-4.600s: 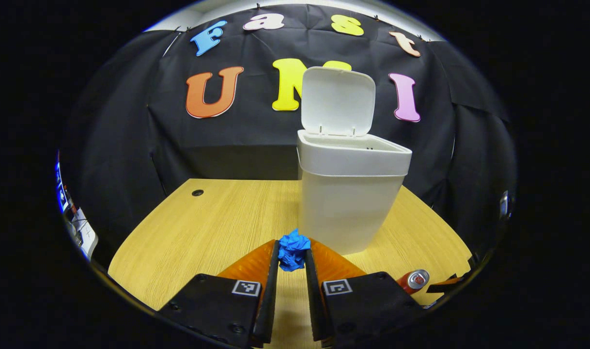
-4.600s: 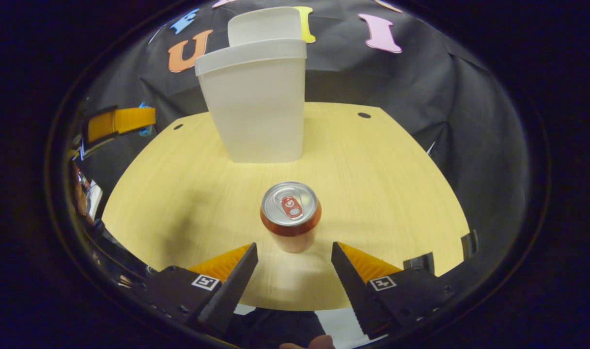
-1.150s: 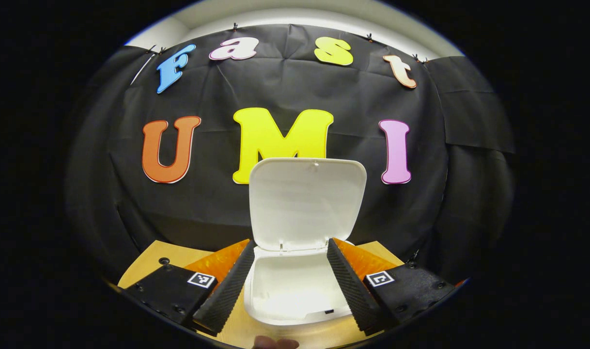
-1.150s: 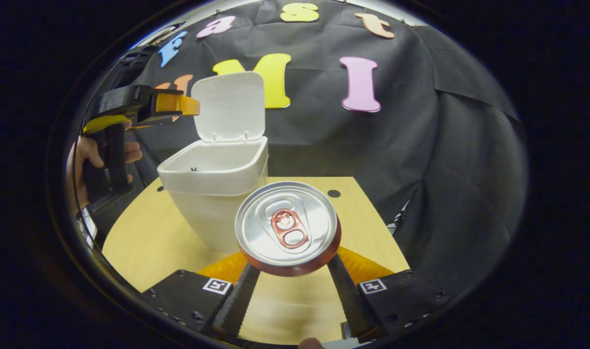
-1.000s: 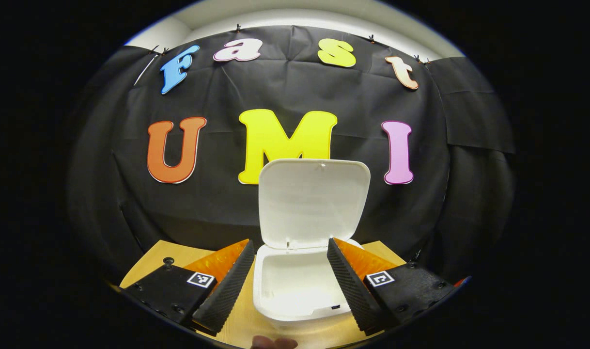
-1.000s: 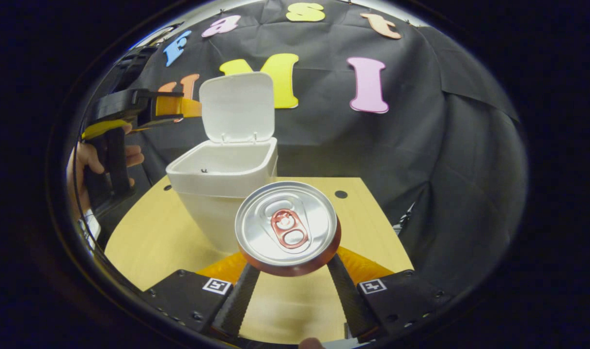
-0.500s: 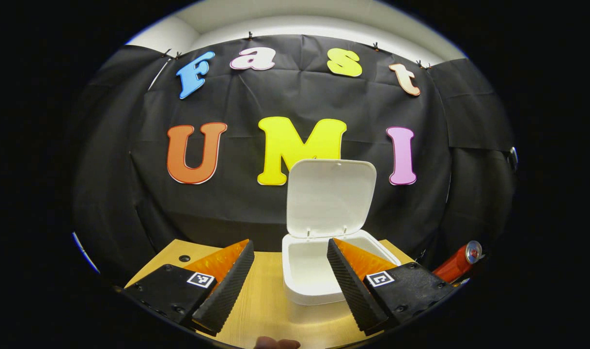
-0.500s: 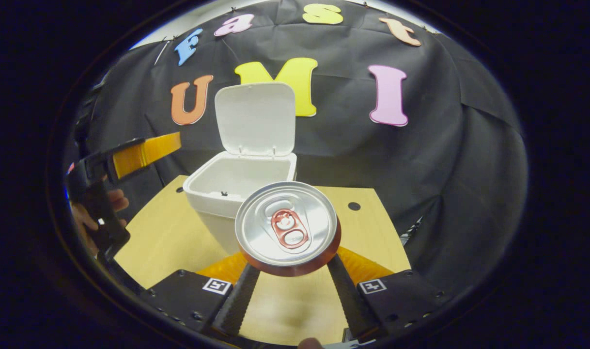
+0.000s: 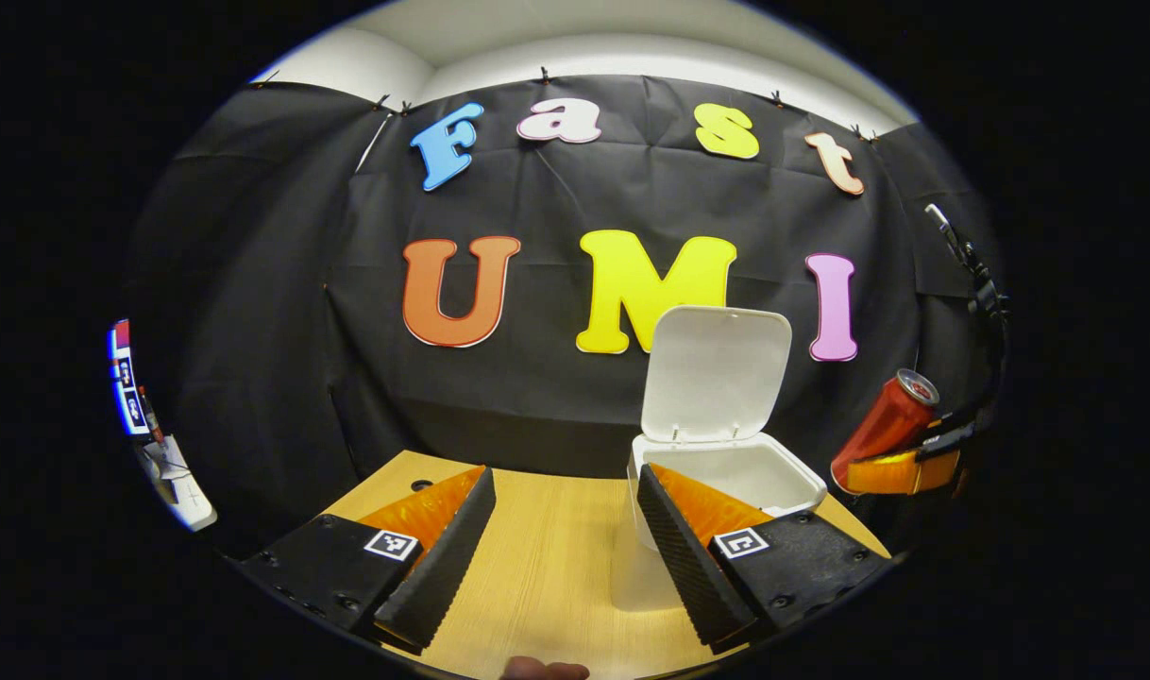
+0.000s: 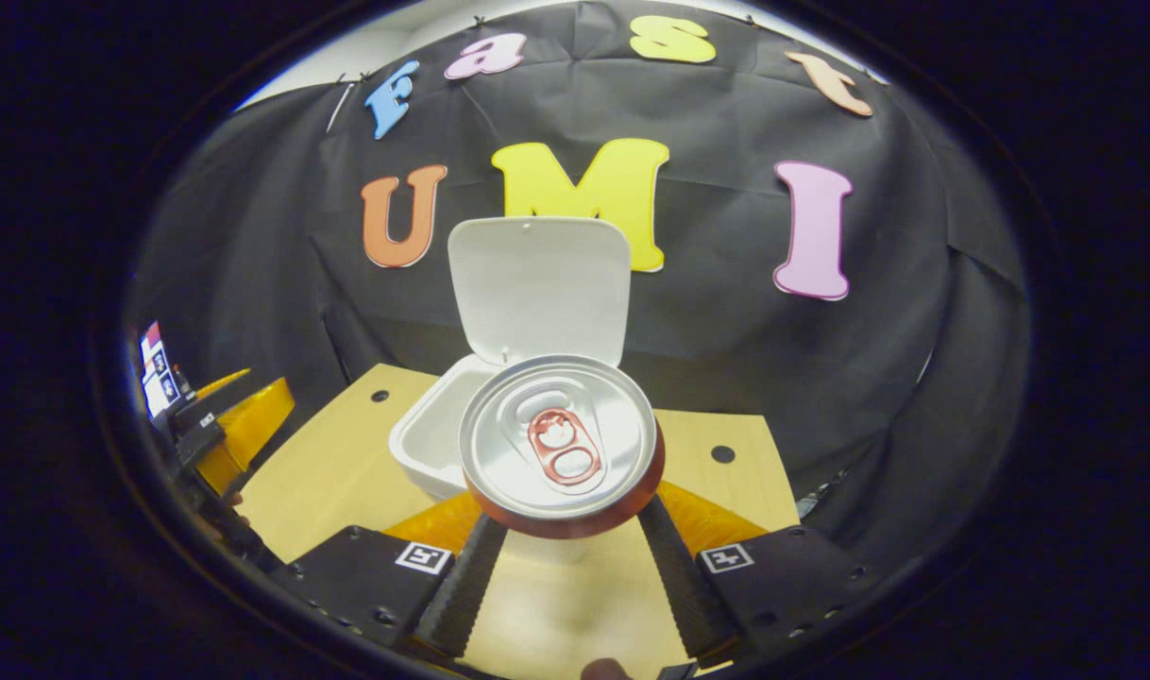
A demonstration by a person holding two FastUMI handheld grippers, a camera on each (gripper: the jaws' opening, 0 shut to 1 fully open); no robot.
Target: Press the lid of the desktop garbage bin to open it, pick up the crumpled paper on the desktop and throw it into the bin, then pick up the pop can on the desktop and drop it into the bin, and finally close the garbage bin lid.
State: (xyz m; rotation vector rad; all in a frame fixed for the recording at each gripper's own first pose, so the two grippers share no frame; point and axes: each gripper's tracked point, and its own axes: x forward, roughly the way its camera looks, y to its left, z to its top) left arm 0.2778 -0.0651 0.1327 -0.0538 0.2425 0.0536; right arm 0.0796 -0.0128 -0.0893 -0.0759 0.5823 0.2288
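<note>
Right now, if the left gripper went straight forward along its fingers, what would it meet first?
Probably nothing soon: the left gripper is open and points past the bin, over bare table, toward the black cloth wall. Depth is unclear.

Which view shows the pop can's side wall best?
The left gripper view: the pop can stands tilted beside the bin, its side in sight. The right gripper view shows mostly its top, held in the right tongs.
</note>
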